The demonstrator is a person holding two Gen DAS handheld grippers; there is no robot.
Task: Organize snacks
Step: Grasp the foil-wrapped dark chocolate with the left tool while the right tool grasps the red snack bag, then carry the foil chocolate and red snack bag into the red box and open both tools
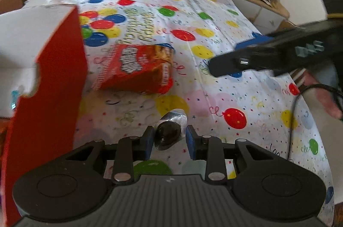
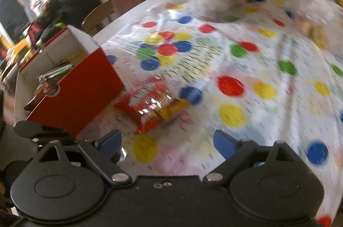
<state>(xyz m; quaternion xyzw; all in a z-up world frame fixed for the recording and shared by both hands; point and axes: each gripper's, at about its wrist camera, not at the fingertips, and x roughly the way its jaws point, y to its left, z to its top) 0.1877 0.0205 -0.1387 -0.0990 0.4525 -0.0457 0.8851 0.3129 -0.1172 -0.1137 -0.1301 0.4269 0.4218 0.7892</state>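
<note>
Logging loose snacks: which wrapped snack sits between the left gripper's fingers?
The small silver-wrapped dark snack; the red snack bag lies farther off, beside the red box.

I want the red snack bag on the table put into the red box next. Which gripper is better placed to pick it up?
Probably the right. The right gripper is open and empty, with the red snack bag just ahead of its fingers. The left gripper already has a silver wrapper between its fingers.

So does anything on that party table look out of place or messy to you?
One thing: the red foil snack bag lies flat on the balloon-print tablecloth beside the red cardboard box rather than inside it, where other wrappers already sit. The left tongs hold a small silver-wrapped snack.
</note>
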